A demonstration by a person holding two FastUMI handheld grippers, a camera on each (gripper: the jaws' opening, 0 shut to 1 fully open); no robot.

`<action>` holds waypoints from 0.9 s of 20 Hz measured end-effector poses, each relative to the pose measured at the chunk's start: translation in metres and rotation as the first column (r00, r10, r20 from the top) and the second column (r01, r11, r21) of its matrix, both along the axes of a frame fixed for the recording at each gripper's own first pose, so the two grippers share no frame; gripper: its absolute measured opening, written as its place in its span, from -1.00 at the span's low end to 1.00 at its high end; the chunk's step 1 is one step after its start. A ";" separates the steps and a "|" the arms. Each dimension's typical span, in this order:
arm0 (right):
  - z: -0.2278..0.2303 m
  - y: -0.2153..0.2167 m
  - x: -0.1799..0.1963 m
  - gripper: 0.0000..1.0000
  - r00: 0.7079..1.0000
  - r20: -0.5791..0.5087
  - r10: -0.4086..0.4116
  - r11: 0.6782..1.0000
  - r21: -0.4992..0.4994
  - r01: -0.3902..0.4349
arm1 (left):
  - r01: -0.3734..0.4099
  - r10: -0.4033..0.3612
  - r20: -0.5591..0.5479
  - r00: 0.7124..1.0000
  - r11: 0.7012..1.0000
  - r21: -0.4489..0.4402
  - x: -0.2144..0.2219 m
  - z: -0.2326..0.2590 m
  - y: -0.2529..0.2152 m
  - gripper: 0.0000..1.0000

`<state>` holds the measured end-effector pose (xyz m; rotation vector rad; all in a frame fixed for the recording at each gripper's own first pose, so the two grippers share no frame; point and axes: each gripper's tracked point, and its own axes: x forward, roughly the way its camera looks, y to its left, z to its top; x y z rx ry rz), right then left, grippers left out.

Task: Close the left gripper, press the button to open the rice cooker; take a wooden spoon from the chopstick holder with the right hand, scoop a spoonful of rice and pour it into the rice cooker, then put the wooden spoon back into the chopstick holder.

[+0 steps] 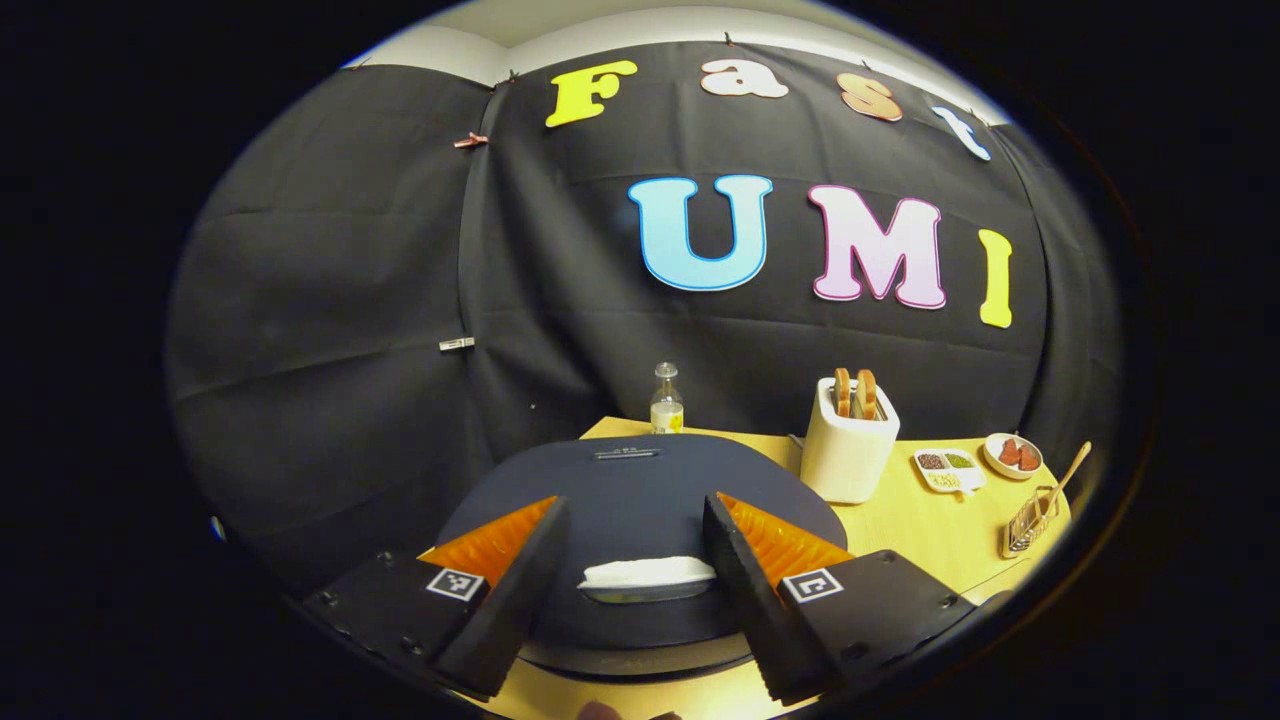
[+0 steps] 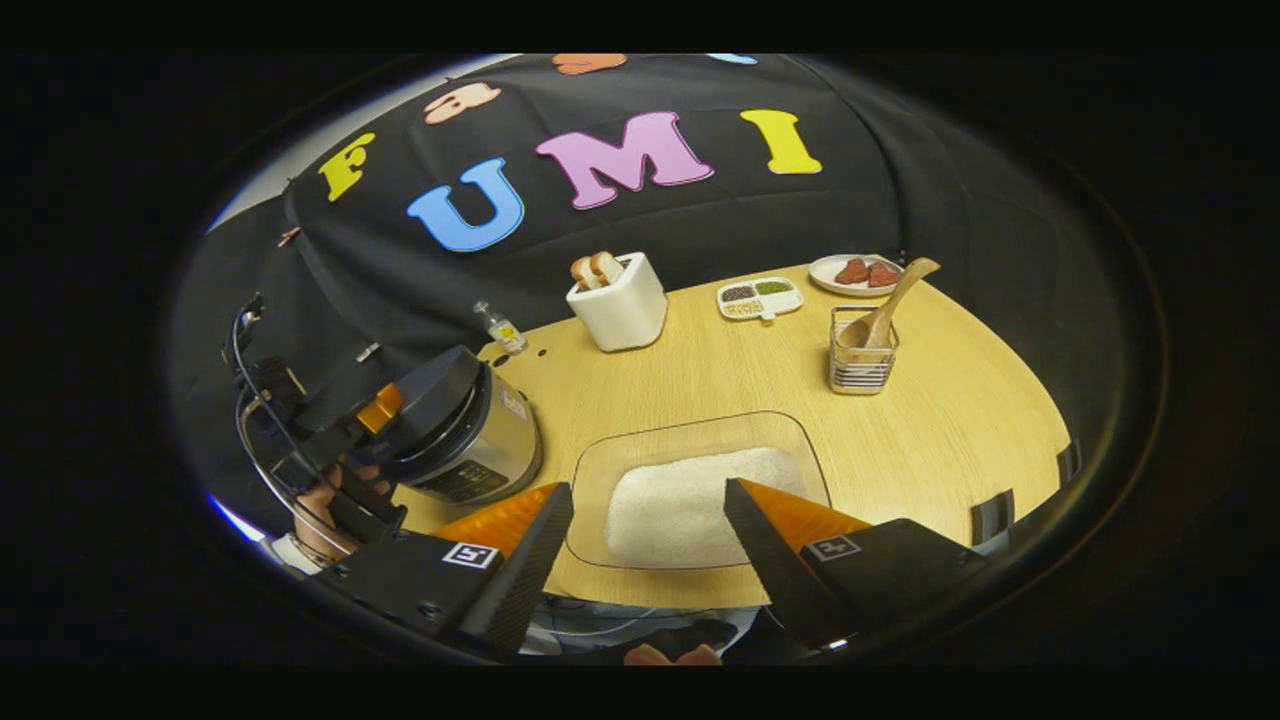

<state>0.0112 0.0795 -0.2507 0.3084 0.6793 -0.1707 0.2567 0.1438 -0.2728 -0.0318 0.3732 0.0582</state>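
Note:
The rice cooker (image 1: 640,480) has a dark closed lid with a white button (image 1: 648,572) at its front edge. My left gripper (image 1: 635,503) hovers open just above the lid, and the button lies between its fingers. In the right gripper view a hand holds that gripper (image 2: 372,412) over the rice cooker (image 2: 470,435). My right gripper (image 2: 648,488) is open and holds nothing, above a clear glass dish (image 2: 610,455) holding white rice (image 2: 670,505). The wooden spoon (image 2: 885,305) stands bowl down in the wire chopstick holder (image 2: 862,368), at the far right of the table.
On the round wooden table (image 2: 960,420) stand a white toaster (image 2: 620,300) with bread, a small glass bottle (image 2: 500,328), a divided condiment tray (image 2: 758,296) and a plate (image 2: 858,272) of red pieces. The black cloth wall closes off the back.

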 end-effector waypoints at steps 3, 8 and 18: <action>-0.002 0.006 0.001 0.90 1.000 -0.007 0.010 1.000 0.004 -0.009 | 0.004 -0.004 -0.034 0.999 1.000 -0.013 -0.011 -0.017 -0.003 0.91; 0.002 0.009 0.004 0.90 1.000 0.003 0.014 1.000 0.002 -0.014 | 0.007 -0.007 -0.011 1.000 1.000 -0.021 -0.010 -0.021 -0.003 0.91; 0.045 -0.021 0.009 0.91 0.993 0.102 -0.067 0.998 0.006 0.066 | 0.138 -0.135 0.028 0.990 0.980 -0.144 -0.041 0.058 -0.026 0.88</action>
